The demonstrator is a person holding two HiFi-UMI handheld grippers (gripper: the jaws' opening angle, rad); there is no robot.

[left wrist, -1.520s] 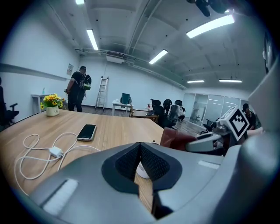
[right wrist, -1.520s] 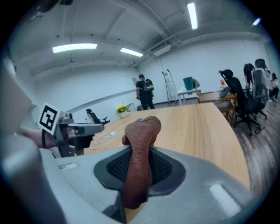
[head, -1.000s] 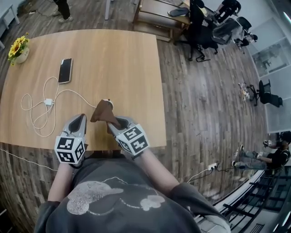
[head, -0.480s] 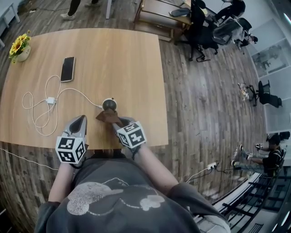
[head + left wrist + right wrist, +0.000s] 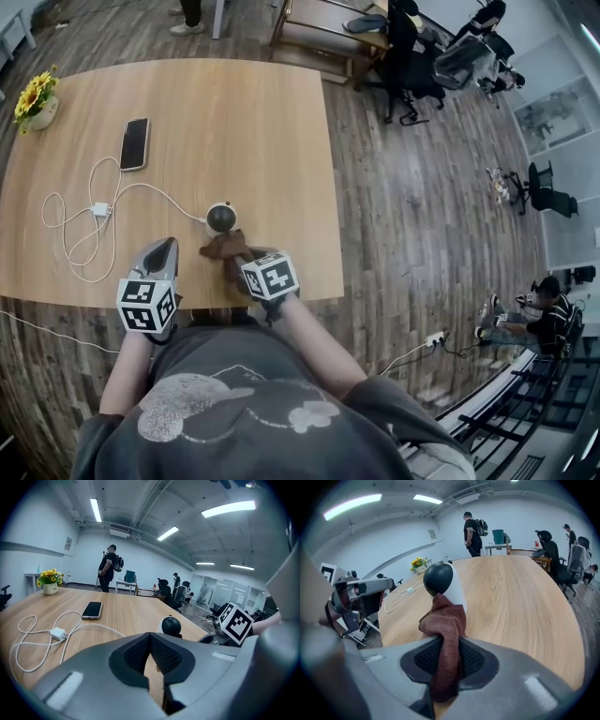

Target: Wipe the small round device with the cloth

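Brown terry cloth [image 5: 446, 623] was pinched between the jaws of the right gripper [image 5: 449, 657], its bunched upper end rising toward the small round device [image 5: 438, 578]. From the right gripper view it seemed to rest against the device's lower front. In the head view that gripper [image 5: 236, 264] sat at lower centre, near the table's front edge, with the cloth [image 5: 223, 247] just below the dark-faced device [image 5: 221, 217].

At its left the left gripper [image 5: 160, 251] lay over the same edge. In its own view its jaws [image 5: 151, 641] were pressed together at the tips with nothing between them, only a sliver of wood showing below.

A white cable [image 5: 157, 192] ran from the device toward centre left, past a small white adapter [image 5: 99, 210], and looped on the wooden table [image 5: 244, 112]. A dark phone [image 5: 134, 144] lay above it, and a pot of yellow flowers [image 5: 36, 98] stood at upper left. A person with a backpack [image 5: 108, 569] stood beyond the table's far end.
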